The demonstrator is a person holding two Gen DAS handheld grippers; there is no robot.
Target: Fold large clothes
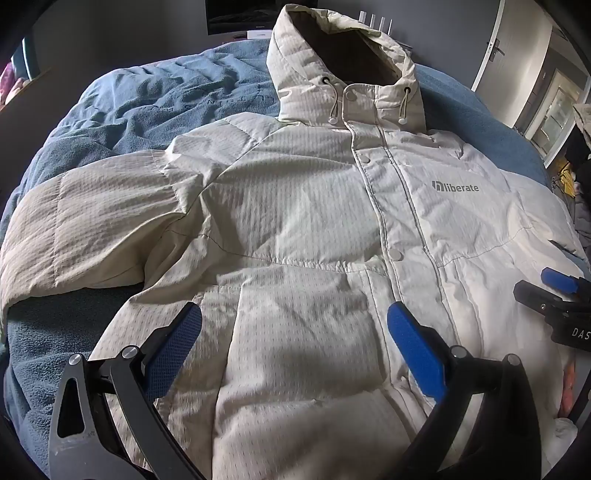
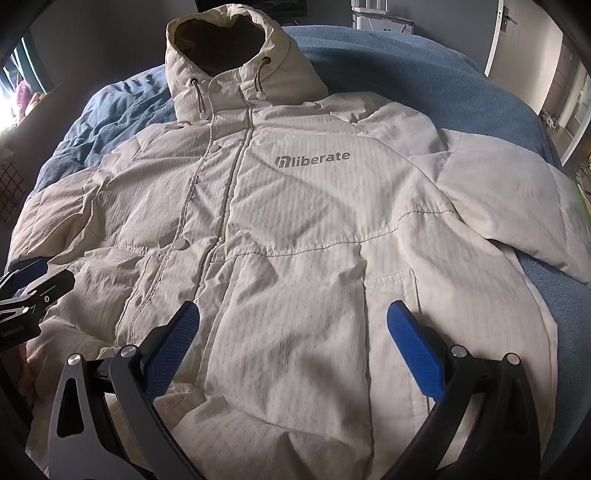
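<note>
A cream hooded puffer jacket point(image 1: 295, 206) point(image 2: 295, 221) lies face up and spread flat on a blue bed, hood at the far end, both sleeves out to the sides. Its front is snapped closed and a grey "liberate" logo point(image 1: 455, 187) point(image 2: 313, 160) sits on the chest. My left gripper point(image 1: 295, 325) hovers open above the jacket's lower left front, nothing between its blue pads. My right gripper point(image 2: 293, 321) hovers open above the lower right front near a pocket seam. The right gripper point(image 1: 554, 295) shows at the right edge of the left wrist view; the left gripper point(image 2: 33, 291) at the left edge of the right wrist view.
A rumpled blue fleece blanket point(image 1: 147, 99) point(image 2: 424, 66) covers the bed around the jacket. A white door point(image 1: 495, 48) stands at the far right, and clutter point(image 1: 576, 173) lies beside the bed's right edge. A dark screen point(image 1: 240, 14) hangs on the back wall.
</note>
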